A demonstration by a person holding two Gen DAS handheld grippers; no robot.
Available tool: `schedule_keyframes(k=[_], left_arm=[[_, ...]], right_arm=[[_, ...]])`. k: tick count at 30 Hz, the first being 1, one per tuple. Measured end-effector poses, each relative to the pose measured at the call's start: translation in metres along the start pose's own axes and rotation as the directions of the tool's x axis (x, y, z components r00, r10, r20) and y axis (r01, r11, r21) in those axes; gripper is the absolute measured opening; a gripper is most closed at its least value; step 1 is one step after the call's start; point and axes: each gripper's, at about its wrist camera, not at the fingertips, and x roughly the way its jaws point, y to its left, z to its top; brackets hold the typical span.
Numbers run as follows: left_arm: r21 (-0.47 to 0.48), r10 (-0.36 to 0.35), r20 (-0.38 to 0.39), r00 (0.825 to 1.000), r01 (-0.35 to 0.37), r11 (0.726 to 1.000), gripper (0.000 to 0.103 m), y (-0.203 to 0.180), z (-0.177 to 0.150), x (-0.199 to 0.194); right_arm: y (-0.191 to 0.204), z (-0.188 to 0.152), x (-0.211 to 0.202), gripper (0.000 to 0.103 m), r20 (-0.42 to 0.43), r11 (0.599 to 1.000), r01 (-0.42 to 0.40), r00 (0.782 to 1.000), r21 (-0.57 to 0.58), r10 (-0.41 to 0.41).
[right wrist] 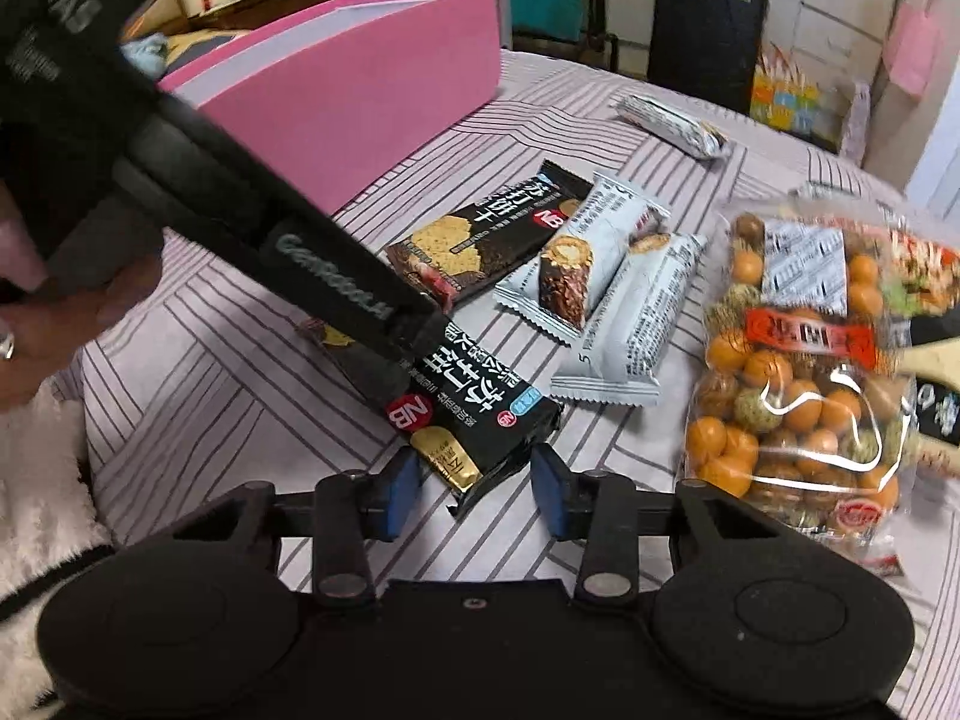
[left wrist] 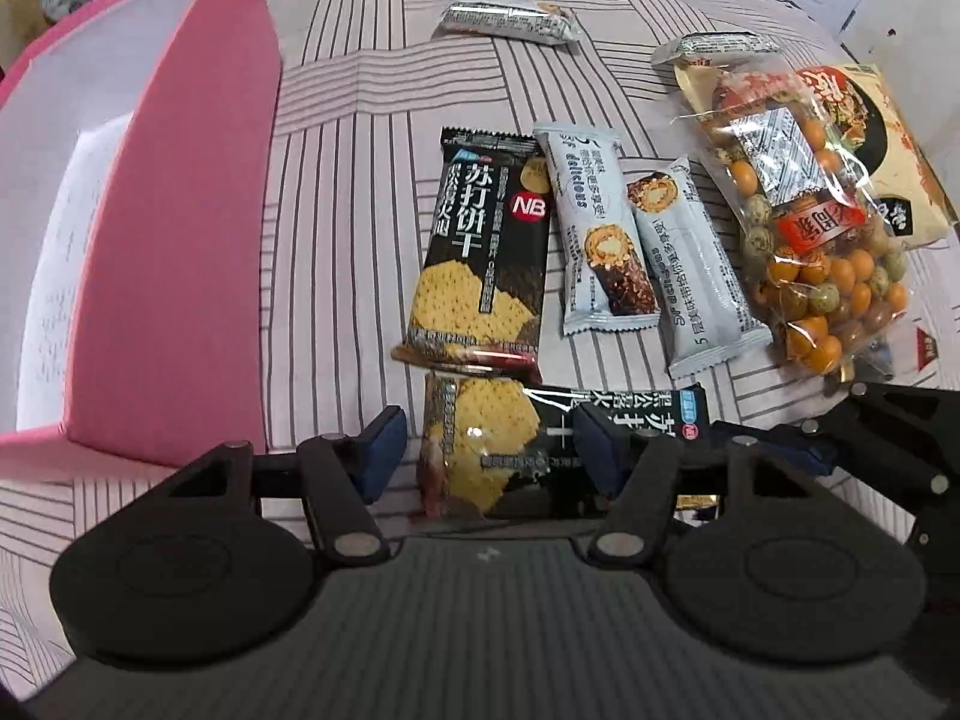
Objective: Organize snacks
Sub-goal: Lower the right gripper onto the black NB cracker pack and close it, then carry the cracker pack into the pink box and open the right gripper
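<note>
A black soda-cracker packet lies flat on the striped cloth between the fingers of my open left gripper. My open right gripper straddles the same packet's other end. In the right wrist view the left gripper reaches down onto the packet. A second black cracker packet lies beyond it, beside two pale blue bar wrappers. A clear bag of coloured coated nuts lies at the right. The open pink box stands at the left.
A silver-grey bar packet lies at the far side of the cloth. A beige snack bag lies under the nut bag at the right. A dark bin and cluttered furniture stand beyond the table.
</note>
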Motion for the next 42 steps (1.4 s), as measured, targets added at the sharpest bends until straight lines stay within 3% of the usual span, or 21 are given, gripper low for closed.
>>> schedule_keyframes(k=[4, 6, 9, 11, 15, 16, 17, 19, 28, 33, 42], left_arm=[[-0.018, 0.01, -0.02, 1.0, -0.011, 1.0, 0.061, 0.003, -0.008, -0.006], [-0.009, 0.026, -0.02, 0.999, -0.026, 1.0, 0.067, 0.002, -0.011, -0.008], [-0.005, 0.075, -0.028, 0.997, -0.075, 0.997, 0.088, 0.004, -0.012, -0.003], [-0.022, 0.076, -0.04, 0.996, -0.077, 0.997, 0.093, 0.008, -0.009, 0.001], [-0.128, -0.051, -0.075, 0.996, 0.041, 0.991, 0.081, 0.02, -0.009, 0.006], [-0.111, -0.044, -0.067, 0.997, 0.036, 0.993, 0.073, 0.017, -0.011, 0.005], [-0.104, -0.08, -0.052, 0.995, 0.074, 0.992, 0.054, 0.015, -0.012, 0.002], [-0.139, -0.136, -0.083, 0.987, 0.124, 0.982, 0.053, 0.012, -0.015, 0.0], [-0.046, -0.111, -0.038, 0.993, 0.109, 0.993, 0.052, -0.003, -0.029, -0.012], [0.009, -0.12, -0.026, 0.992, 0.121, 0.993, 0.053, -0.013, -0.04, -0.027], [0.033, -0.097, 0.005, 0.995, 0.097, 0.995, 0.054, -0.017, -0.065, -0.056]], right_arm=[[0.002, -0.001, 0.002, 0.046, 0.0, 1.0, 0.005, 1.0, -0.009, -0.005], [-0.001, -0.001, 0.005, 0.047, -0.003, 1.0, 0.0, 1.0, 0.001, 0.0], [-0.002, -0.003, 0.007, 0.049, 0.004, 1.0, -0.011, 1.0, 0.014, 0.01], [-0.002, -0.004, 0.008, 0.053, 0.009, 1.0, -0.02, 1.0, 0.007, 0.02], [-0.005, -0.002, 0.008, 0.052, 0.009, 0.999, -0.033, 0.999, 0.005, 0.033], [-0.006, -0.002, 0.007, 0.049, 0.007, 0.999, -0.033, 0.999, 0.014, 0.033], [-0.005, -0.002, 0.006, 0.047, 0.007, 1.0, -0.029, 1.0, 0.012, 0.029], [-0.005, -0.002, 0.005, 0.041, 0.007, 1.0, -0.01, 1.0, 0.005, 0.01], [0.003, -0.003, -0.003, 0.041, -0.002, 1.0, 0.012, 1.0, -0.023, -0.012], [0.009, 0.001, -0.013, 0.053, -0.035, 1.0, 0.026, 0.999, 0.008, -0.026], [0.039, -0.008, -0.041, 0.054, -0.035, 0.997, 0.044, 0.998, -0.061, -0.046]])
